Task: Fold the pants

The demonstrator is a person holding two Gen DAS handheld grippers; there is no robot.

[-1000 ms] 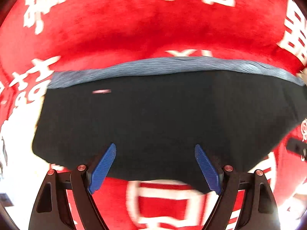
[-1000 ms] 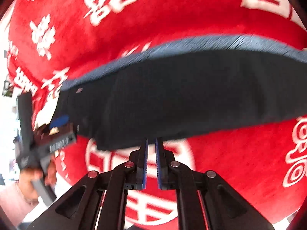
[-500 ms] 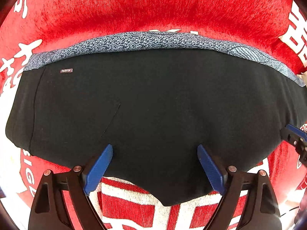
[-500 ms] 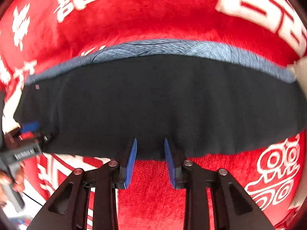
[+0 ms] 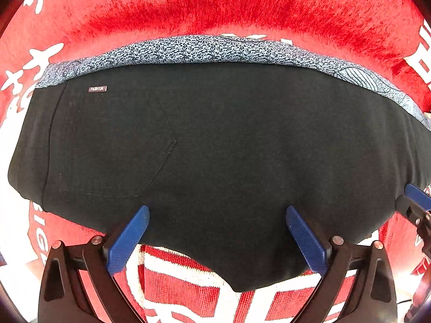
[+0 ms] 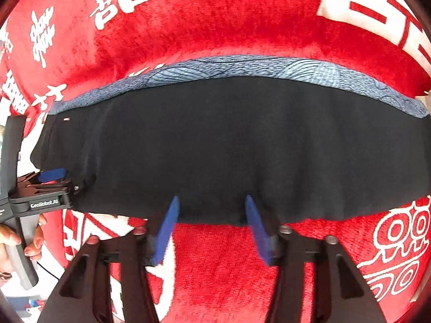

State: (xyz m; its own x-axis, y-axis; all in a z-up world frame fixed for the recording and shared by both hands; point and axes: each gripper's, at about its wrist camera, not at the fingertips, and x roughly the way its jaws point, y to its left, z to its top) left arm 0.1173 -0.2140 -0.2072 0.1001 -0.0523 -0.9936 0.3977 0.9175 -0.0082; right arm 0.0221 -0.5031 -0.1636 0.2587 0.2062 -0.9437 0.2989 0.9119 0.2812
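Note:
Black pants [image 5: 215, 148] lie flat and folded lengthwise on a red cloth, with a blue-grey patterned layer [image 5: 204, 49] showing along the far edge and a small label [image 5: 97, 89] at the far left. My left gripper [image 5: 216, 215] is open, its blue fingers over the pants' near edge, holding nothing. In the right wrist view the pants [image 6: 229, 145] fill the middle. My right gripper [image 6: 210, 204] is open at the near edge, empty. The left gripper [image 6: 51, 176] shows there at the pants' left end.
The red cloth [image 6: 229, 21] with white characters covers the whole surface around the pants. A hand [image 6: 16, 239] holds the left gripper's handle at the left edge. The right gripper's tip [image 5: 416, 202] shows at the right edge of the left wrist view.
Both grippers have moved in to the pants' near edge. The right gripper has gone from shut to open. The left gripper stayed open.

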